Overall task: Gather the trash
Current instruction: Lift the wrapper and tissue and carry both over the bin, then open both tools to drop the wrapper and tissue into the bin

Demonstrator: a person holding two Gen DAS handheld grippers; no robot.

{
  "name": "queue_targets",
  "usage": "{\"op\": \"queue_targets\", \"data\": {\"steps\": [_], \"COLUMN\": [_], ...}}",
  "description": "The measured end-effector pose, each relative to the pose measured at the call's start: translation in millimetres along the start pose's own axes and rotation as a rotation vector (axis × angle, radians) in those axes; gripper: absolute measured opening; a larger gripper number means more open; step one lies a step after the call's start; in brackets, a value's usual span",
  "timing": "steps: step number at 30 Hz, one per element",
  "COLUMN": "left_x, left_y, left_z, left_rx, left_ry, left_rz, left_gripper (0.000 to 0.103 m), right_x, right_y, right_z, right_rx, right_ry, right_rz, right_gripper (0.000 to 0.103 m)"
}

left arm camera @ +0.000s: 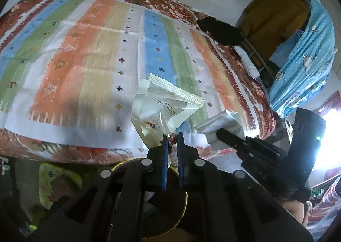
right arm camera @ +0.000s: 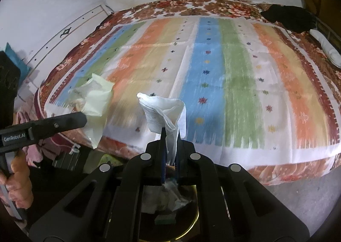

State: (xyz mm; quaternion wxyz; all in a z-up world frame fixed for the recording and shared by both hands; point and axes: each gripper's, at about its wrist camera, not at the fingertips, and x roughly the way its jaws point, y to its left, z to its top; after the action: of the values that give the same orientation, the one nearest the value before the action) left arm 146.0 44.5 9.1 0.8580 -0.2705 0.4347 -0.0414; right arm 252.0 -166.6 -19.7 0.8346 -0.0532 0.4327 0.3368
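With the bed (right arm camera: 213, 71) cleared, the left claw (left arm camera: 172, 138) pinched a plastic wrapper (left arm camera: 164, 107) and the right claw (right arm camera: 171, 135) a white tissue (right arm camera: 164, 112) above the part-filled bin (right arm camera: 191, 227) at lower centre; dropping remained.

bed (right arm camera: 277, 156) bears striped cloth (right arm camera: 213, 67), black garment (right arm camera: 289, 18).

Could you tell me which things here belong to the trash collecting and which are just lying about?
Job:
- clear wrapper, in left gripper
- white tissue, in right gripper
- gold-rimmed bin below

Lying about:
- striped bedcover
- black cloth
- blue curtain
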Motion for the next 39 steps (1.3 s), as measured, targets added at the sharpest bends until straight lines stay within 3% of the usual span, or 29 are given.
{"op": "queue_targets", "data": {"steps": [9,22,32,39], "left_x": [-7.0,-4.1,10.2,16.1], "left_y": [1.1,19.1,25.8,33.3], "left_z": [-39.9,-90.4,-126.4,-133.8], "left_rx": [0.007,-0.064,-0.092,-0.108], "left_ry": [0.019,0.067,0.155,0.183], "left_rz": [-0.03,-0.029,-0.001,0.042], "left_gripper": [0.007,0.007,0.008,0.008], "right_x": [-11.3,-12.0,-6.8,7.2], "right_y": [7.4,28.9,38.2,41.6], "right_z": [-38.0,-83.0,-120.2,-134.6], "right_rx": [0.031,0.022,0.046,0.063], "right_ry": [0.01,0.05,0.11,0.181], "right_rz": [0.038,0.037,0.05,0.046], "right_gripper": [0.005,0.005,0.005,0.005]}}
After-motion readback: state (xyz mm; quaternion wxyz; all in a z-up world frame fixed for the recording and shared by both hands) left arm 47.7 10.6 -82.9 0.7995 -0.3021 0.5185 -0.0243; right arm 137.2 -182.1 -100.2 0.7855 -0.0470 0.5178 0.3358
